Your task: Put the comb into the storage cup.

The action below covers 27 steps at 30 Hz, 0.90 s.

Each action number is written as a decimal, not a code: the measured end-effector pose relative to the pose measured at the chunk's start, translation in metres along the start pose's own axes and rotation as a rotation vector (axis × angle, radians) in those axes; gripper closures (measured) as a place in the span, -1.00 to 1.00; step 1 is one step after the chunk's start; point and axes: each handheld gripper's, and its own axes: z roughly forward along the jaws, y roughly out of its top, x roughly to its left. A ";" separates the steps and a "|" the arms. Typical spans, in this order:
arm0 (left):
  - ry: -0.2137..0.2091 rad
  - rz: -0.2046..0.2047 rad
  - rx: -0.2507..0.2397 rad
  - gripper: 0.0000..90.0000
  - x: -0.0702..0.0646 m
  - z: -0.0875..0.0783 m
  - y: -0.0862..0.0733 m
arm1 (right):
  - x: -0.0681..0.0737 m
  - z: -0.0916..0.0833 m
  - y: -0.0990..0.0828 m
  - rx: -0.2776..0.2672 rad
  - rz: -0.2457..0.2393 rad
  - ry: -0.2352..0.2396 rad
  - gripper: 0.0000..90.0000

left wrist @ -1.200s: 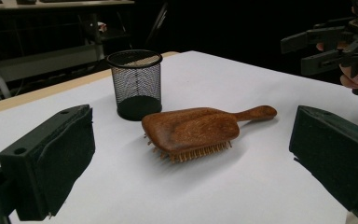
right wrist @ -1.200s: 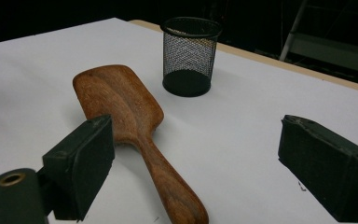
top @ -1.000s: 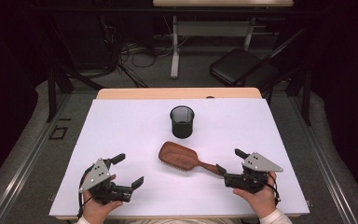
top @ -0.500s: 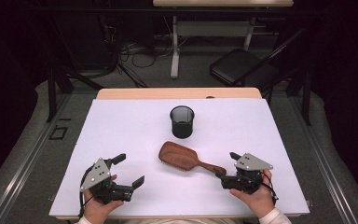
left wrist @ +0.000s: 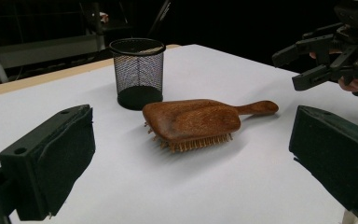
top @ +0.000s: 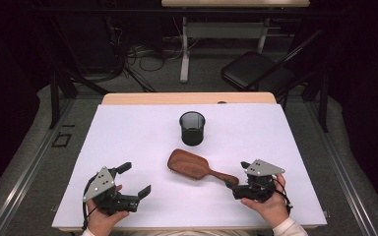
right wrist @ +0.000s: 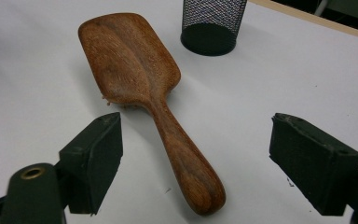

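Right claw (top: 236, 177) sits at the near right of the surface (top: 128, 132), jaws spread wide apart, nothing between the pads yet. In the right gripper view the brush handle runs up the gap between the two jaws, its rounded end nearest the camera, closer to the left jaw than the right.

To my eye the step in hand is a grab on that handle. To do it well: nudge the claw sideways so the handle is centred btwn the pads, go forward so the pads bite on the thicker part of the handle rather than the very tip, keep low to the surface, then close square across it. A grip at the tip would likely let the heavy head swing or slip.

Hairbrush (top: 189, 163) lies mid-surface, wooden back up, bristles down, head pointing away & to the left, handle angled toward the right claw w/ its end just beside the jaw tips. Can't tell if it's touching one.

Left claw (top: 135, 179) is also wide open, empty, well apart from the brush at near left. Mesh cup (top: 192, 128) stands upright beyond the brush head, near it but not touching.
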 end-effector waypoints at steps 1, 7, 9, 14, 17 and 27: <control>0.006 -0.001 0.006 -0.99 -0.001 0.000 -0.001 | 0.001 -0.001 0.002 0.004 -0.008 0.005 -0.63; 0.019 -0.006 0.009 -0.98 -0.001 -0.002 -0.001 | 0.001 0.002 0.007 0.061 -0.042 0.033 -0.63; 0.023 -0.006 0.012 -0.98 -0.001 -0.002 -0.001 | -0.001 0.002 0.008 0.072 -0.036 0.037 -0.63; 0.028 -0.010 0.014 -0.98 -0.001 -0.003 -0.002 | -0.004 0.001 0.011 0.092 -0.040 0.047 -0.63; 0.036 -0.011 0.014 -0.98 -0.001 -0.004 -0.002 | -0.006 0.003 0.012 0.109 -0.037 0.059 -0.62; 0.036 -0.008 0.018 -0.98 -0.002 -0.004 -0.003 | -0.002 0.010 0.016 0.169 -0.073 0.075 -0.55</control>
